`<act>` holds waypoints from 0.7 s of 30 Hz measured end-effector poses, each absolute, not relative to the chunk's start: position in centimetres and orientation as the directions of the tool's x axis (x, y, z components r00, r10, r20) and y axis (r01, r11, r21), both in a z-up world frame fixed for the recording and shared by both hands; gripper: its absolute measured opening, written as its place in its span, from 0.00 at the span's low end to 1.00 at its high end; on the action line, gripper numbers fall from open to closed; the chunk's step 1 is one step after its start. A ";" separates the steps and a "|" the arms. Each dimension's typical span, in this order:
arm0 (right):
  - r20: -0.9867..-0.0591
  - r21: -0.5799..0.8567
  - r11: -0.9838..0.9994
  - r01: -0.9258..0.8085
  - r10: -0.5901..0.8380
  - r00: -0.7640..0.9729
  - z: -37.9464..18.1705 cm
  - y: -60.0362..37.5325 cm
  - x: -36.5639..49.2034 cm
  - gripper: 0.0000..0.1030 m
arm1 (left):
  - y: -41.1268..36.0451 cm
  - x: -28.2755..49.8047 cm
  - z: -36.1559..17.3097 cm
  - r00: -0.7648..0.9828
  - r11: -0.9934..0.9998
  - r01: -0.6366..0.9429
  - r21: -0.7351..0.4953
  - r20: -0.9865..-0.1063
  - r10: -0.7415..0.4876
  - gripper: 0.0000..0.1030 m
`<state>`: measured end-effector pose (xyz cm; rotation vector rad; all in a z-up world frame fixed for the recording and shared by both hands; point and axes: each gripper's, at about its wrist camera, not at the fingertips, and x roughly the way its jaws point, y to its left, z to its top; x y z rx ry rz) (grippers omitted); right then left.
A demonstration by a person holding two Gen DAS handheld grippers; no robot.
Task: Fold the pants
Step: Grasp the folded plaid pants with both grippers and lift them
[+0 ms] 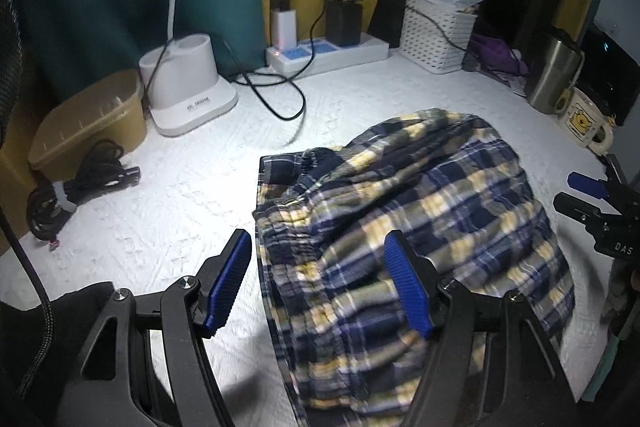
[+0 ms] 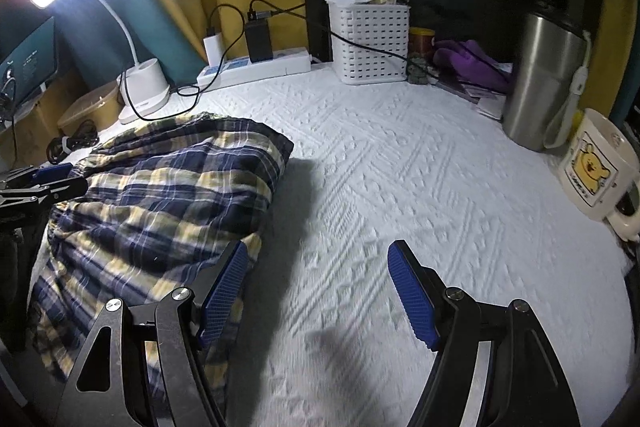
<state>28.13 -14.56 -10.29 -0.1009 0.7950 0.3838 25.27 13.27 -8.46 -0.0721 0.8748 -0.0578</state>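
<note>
The plaid pants (image 1: 420,223), navy, yellow and white, lie in a bunched, partly folded heap on the white textured cloth (image 1: 180,187). My left gripper (image 1: 320,283) is open and empty, its fingers straddling the heap's near left edge just above it. In the right wrist view the pants (image 2: 160,195) lie at the left. My right gripper (image 2: 316,291) is open and empty over bare cloth, its left finger (image 2: 224,291) at the heap's right edge. The right gripper also shows in the left wrist view (image 1: 592,203) at the far right.
At the back stand a white lamp base (image 1: 188,87), a power strip with chargers and cables (image 1: 324,51), a white basket (image 1: 436,31), a steel kettle (image 2: 544,79) and a bear mug (image 2: 596,171). A tan tub (image 1: 92,123) and coiled black cable (image 1: 76,187) are left.
</note>
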 end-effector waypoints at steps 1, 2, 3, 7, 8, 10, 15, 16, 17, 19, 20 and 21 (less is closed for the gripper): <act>-0.716 0.056 0.925 -0.376 0.299 0.631 -10.4 -14.4 28.4 0.72 | 13.4 25.6 -8.8 0.636 0.996 0.021 -0.088 -0.768 -0.081 0.67; -0.719 0.056 0.923 -0.380 0.301 0.627 -10.5 -14.1 28.8 0.72 | 13.5 25.9 -9.0 0.631 0.996 0.021 -0.090 -0.771 -0.083 0.67; -0.721 0.055 0.922 -0.383 0.302 0.624 -10.6 -13.9 29.0 0.72 | 13.7 26.2 -9.4 0.624 0.995 0.023 -0.094 -0.776 -0.088 0.67; -0.728 0.061 0.916 -0.397 0.312 0.610 -10.8 -13.1 30.0 0.72 | 14.1 27.4 -10.5 0.599 0.995 0.025 -0.097 -0.795 -0.093 0.67; -0.729 0.064 0.914 -0.400 0.317 0.607 -10.9 -12.9 30.2 0.72 | 14.1 27.6 -10.7 0.593 0.994 0.029 -0.103 -0.799 -0.100 0.67; -0.729 0.075 0.910 -0.408 0.329 0.601 -10.9 -12.6 30.6 0.72 | 14.4 28.0 -11.2 0.583 0.992 0.039 -0.123 -0.803 -0.122 0.69; -0.728 0.126 0.889 -0.441 0.384 0.568 -11.4 -11.7 31.7 0.72 | 14.9 28.7 -11.9 0.571 0.985 0.066 -0.158 -0.804 -0.167 0.80; -0.727 0.133 0.884 -0.448 0.394 0.562 -11.6 -11.4 31.9 0.72 | 14.7 28.8 -11.9 0.571 0.985 0.070 -0.155 -0.804 -0.167 0.81; -0.727 0.144 0.879 -0.455 0.406 0.554 -11.7 -11.2 32.1 0.72 | 14.6 28.8 -12.0 0.573 0.985 0.072 -0.158 -0.802 -0.170 0.81; -0.724 0.184 0.861 -0.474 0.445 0.527 -12.2 -10.7 32.6 0.72 | 14.3 28.8 -12.1 0.578 0.981 0.087 -0.175 -0.793 -0.192 0.81; -0.724 0.206 0.852 -0.481 0.463 0.511 -12.4 -10.6 32.9 0.72 | 14.0 28.9 -12.1 0.576 0.976 0.109 -0.188 -0.788 -0.217 0.81; -0.726 0.213 0.849 -0.483 0.468 0.504 -12.6 -10.3 33.1 0.72 | 13.7 28.9 -12.2 0.573 0.973 0.127 -0.195 -0.786 -0.232 0.81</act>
